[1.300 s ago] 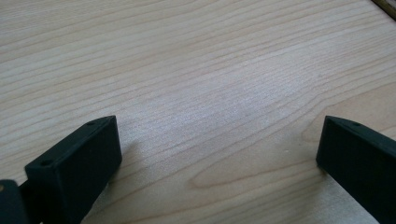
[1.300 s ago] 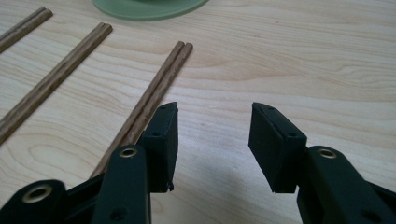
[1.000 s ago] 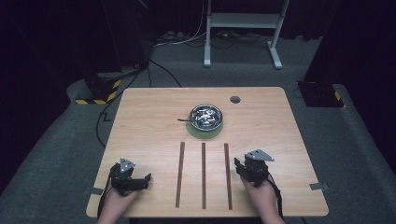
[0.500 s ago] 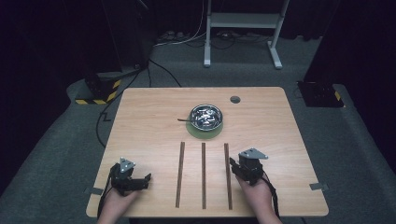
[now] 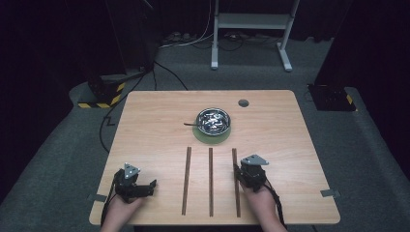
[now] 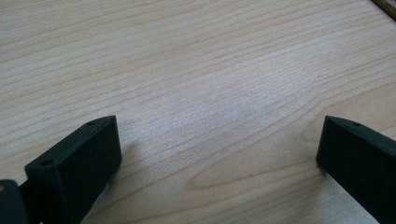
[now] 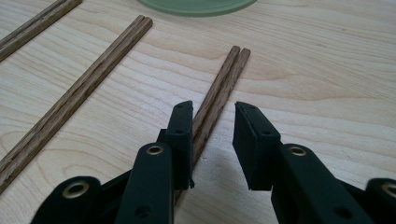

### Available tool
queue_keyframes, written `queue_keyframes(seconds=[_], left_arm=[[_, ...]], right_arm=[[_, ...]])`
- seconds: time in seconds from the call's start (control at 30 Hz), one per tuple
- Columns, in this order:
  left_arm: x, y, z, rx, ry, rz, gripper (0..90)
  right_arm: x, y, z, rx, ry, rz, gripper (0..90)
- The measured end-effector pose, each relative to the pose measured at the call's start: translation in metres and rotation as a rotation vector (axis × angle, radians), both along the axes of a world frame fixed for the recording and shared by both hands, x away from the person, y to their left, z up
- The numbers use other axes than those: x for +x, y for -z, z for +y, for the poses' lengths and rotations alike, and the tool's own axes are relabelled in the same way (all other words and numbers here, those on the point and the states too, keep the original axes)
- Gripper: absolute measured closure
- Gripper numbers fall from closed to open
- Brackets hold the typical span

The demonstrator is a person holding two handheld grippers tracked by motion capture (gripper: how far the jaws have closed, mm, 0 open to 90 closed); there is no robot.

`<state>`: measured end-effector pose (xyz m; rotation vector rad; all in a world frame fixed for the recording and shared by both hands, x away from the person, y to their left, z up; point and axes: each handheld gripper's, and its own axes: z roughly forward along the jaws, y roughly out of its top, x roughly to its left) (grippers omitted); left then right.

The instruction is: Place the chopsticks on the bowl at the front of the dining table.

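high view shows a pale wooden worktop [image 5: 145, 125] with three pairs of dark wooden chopsticks lying parallel on its near half. the right gripper [image 5: 240, 170] sits at the near end of the right chopstick pair [image 5: 235, 164], held by a hand [image 5: 261, 205] coming in from the bottom edge. the left gripper [image 5: 145, 187] rests near the front left corner, well apart from the left chopstick pair [image 5: 186, 179]. the middle chopstick pair [image 5: 211, 179] lies between the other two. beyond them a metal bowl [image 5: 213, 120] stands on a green mat [image 5: 212, 137], with what may be cutlery inside, though it is too small to be sure.

in the right gripper view the right gripper [image 7: 212, 121] has just been closing; its jaws straddle the right chopstick pair [image 7: 224, 84], narrowed but not yet pressing, with a gap on the right side. the sticks lie flat on the wood.

in the left gripper view the left gripper [image 6: 217, 140] is spread wide over bare wood, holding nothing.
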<state>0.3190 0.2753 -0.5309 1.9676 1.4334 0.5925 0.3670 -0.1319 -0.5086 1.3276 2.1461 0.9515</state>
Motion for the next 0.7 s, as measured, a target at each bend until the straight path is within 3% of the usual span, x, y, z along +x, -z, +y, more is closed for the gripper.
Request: queue_keyframes(seconds=[0.7], left_arm=[[0.0001, 0.0001, 0.0, -0.003, 0.008, 0.0, 0.2]], right_arm=[[0.0037, 0.0025, 0.0001, 0.012, -0.003, 0.009, 65.4]])
